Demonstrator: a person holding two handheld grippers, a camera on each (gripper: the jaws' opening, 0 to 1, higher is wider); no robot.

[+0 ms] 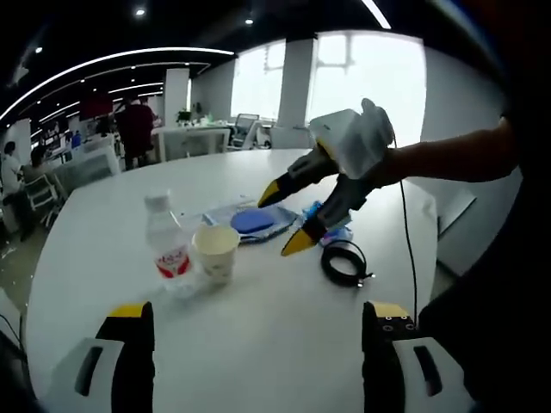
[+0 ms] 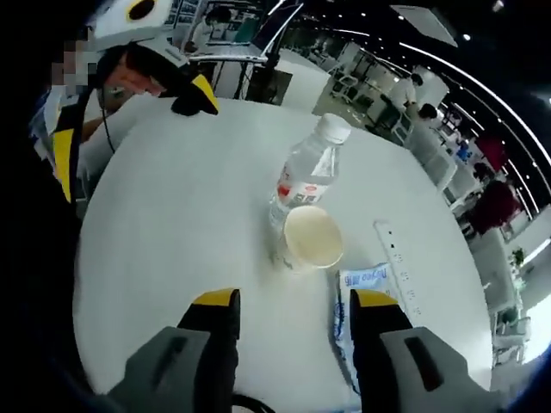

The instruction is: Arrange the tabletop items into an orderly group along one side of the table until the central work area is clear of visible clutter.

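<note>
the right gripper [image 2: 293,311] gapes wide and empty; just ahead of its jaws a cream paper cup [image 2: 312,237] touches a clear plastic water bottle [image 2: 306,182]. the left gripper [image 1: 256,314] hangs open, holding nothing, cup and bottle beyond its left jaw.

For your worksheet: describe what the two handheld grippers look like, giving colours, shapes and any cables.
Each tool has two dark jaws capped with yellow tips on a pale grey-white body. The left gripper shows blocky black jaws with yellow top edges. The right gripper, seen in the left gripper view, has tapered jaws ending in pointed yellow tips and a white boxy housing, with a thin black cable hanging from it.
</note>
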